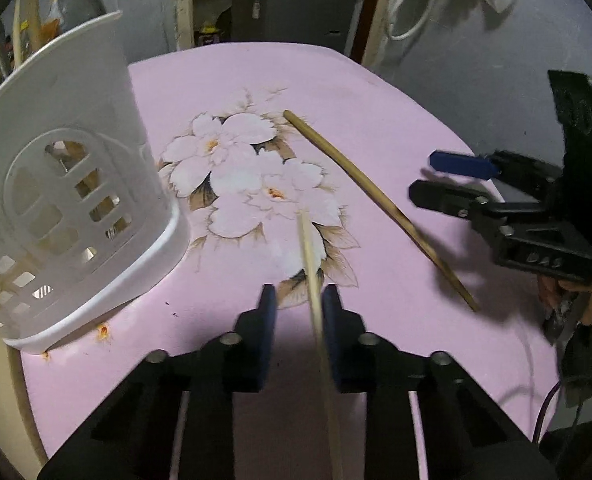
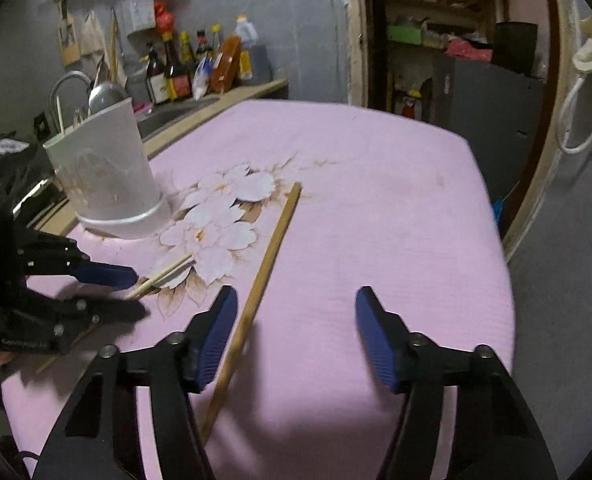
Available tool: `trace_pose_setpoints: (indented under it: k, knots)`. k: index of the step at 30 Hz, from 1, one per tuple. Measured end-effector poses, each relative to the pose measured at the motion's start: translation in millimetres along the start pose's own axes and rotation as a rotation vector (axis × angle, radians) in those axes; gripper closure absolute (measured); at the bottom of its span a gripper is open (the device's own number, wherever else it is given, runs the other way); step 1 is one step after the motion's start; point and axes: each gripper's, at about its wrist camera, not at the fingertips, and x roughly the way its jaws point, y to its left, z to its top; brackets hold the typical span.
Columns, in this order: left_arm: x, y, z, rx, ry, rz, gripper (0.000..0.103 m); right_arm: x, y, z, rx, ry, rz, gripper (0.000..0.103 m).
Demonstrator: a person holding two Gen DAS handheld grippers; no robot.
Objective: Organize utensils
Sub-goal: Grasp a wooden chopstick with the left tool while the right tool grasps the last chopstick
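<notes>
My left gripper [image 1: 299,300] has its jaws a little apart around a thin wooden chopstick [image 1: 311,276] that lies between them on the pink floral cloth [image 1: 375,128]; only its right pad looks near it. It also shows in the right wrist view [image 2: 164,276]. A second, darker chopstick [image 1: 375,200] lies diagonally to the right, also in the right wrist view [image 2: 264,276]. My right gripper [image 2: 296,332] is open and empty, its left finger [image 2: 216,336] beside this chopstick. A white perforated utensil holder [image 1: 68,200] stands at the left, also seen in the right wrist view [image 2: 108,176].
The table's far edge [image 2: 375,112] and right edge [image 2: 499,248] drop to a grey floor. A counter with a sink, bottles [image 2: 200,64] and utensils lies behind the holder. Shelves [image 2: 435,36] stand beyond the table.
</notes>
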Motion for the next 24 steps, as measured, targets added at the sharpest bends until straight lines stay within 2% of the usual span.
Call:
trace_pose_setpoints:
  k: [6,8,13,14,15,20,24]
  knots:
    - [-4,7,3,-0.054,0.017,-0.022,0.100,30,1,20,0.054,0.096,0.051,0.069]
    - [-6,10,3,-0.071,0.013,-0.028,0.100,39,4,25,0.059,0.129,0.052,0.074]
    - [-14,8,0,-0.091,-0.014,-0.025,0.101,54,12,35,0.036,0.192,0.021,0.078]
    - [-17,6,-2,-0.093,-0.021,-0.027,0.101,55,13,37,0.032,0.200,0.013,0.089]
    - [-21,5,-6,-0.094,-0.027,-0.029,0.101,56,12,37,0.043,0.207,0.017,0.094]
    - [-34,2,-14,-0.087,-0.083,-0.050,0.101,45,1,31,0.144,0.185,0.073,0.098]
    - [-45,-7,-16,-0.064,-0.121,-0.069,0.101,16,-5,21,0.216,0.086,0.121,0.098]
